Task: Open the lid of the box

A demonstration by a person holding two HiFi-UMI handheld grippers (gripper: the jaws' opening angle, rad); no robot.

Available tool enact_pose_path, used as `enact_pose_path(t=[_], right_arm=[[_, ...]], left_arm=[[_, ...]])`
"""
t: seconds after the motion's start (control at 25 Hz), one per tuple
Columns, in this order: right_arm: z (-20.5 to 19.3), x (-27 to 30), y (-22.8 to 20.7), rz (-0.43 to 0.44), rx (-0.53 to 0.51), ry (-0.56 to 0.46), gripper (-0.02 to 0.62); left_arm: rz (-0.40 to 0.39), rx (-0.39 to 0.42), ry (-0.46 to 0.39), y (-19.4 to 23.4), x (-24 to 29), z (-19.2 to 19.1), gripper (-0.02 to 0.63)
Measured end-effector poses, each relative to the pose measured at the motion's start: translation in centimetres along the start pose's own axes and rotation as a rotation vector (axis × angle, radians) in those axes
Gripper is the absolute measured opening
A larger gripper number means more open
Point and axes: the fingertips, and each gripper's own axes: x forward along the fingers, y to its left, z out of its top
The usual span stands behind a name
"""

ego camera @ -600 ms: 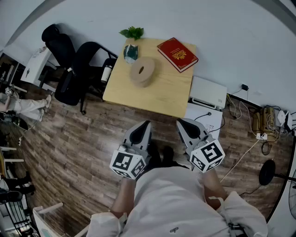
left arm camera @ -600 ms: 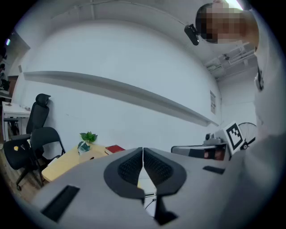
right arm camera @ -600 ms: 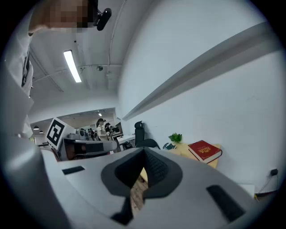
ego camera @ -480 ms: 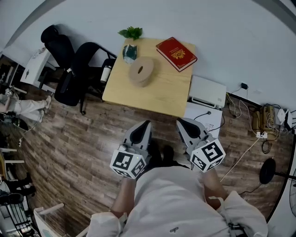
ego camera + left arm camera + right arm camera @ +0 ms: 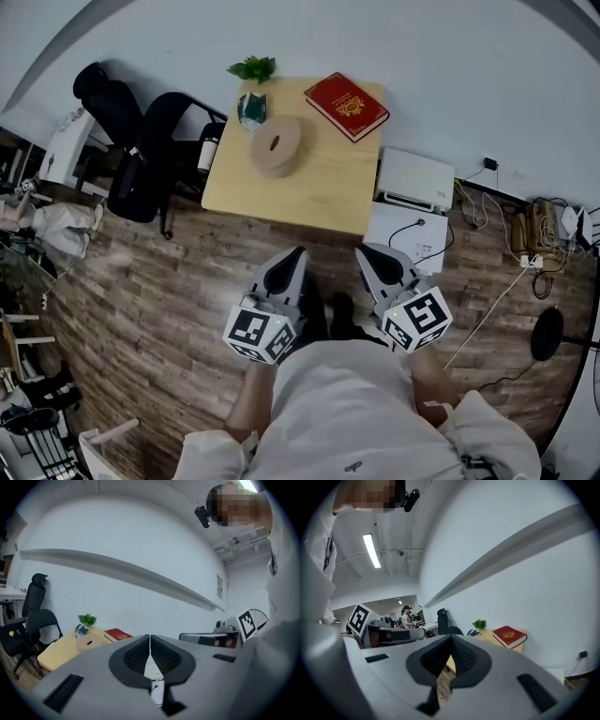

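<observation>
dark wood planks make up the floor [image 5: 141, 309] across the head view. at far left, two black office chairs [image 5: 141, 141] are parked against the left edge of a pale wooden table [image 5: 309, 192]. on the table's far left corner a small green plant [image 5: 251, 67] is set in a teal pot. just in front of it the round wooden box [image 5: 275, 152] is found, with its lid [image 5: 272, 139] down and closed and a small hole seen in the top. further right, on the far right corner, a red book [image 5: 352, 105] is laid flat, apart from the box. just beside the table's right edge a white device [image 5: 414, 180] is seen, and cables [image 5: 525, 253] are strewn near the wall at the right.

nearer the camera, the left hand-held gripper [image 5: 296, 251] is held out over the floor, short of the table's near edge. in the left gripper view its jaws are pressed together, with nothing caught between them. just to its right, the right hand-held gripper [image 5: 362, 249] is carried alongside, and in the right gripper view its jaws are likewise closed tip to tip and empty. both are pointed toward the table and are well apart from the box. below them a white shirt [image 5: 356, 412] is seen, filling the bottom of the view.
</observation>
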Motion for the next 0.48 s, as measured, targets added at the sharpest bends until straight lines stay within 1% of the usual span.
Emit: enact_pose_path(t=[0.12, 0.36, 0.48], right_arm=[[-0.4, -0.4, -0.5, -0.019, 0.004, 0.004, -0.002], [-1.0, 0.2, -1.4, -0.056, -0.004, 0.026, -0.001], [-1.0, 0.6, -1.4, -0.053, -0.011, 0.037, 0.031]], left_arm=[[-0.008, 0.007, 0.005, -0.1, 0.4, -0.1, 0.009], [0.015, 0.028, -0.008, 0.9, 0.8, -0.1, 0.009], [0.021, 0.029, -0.006, 1.4, 1.1, -0.2, 0.011]])
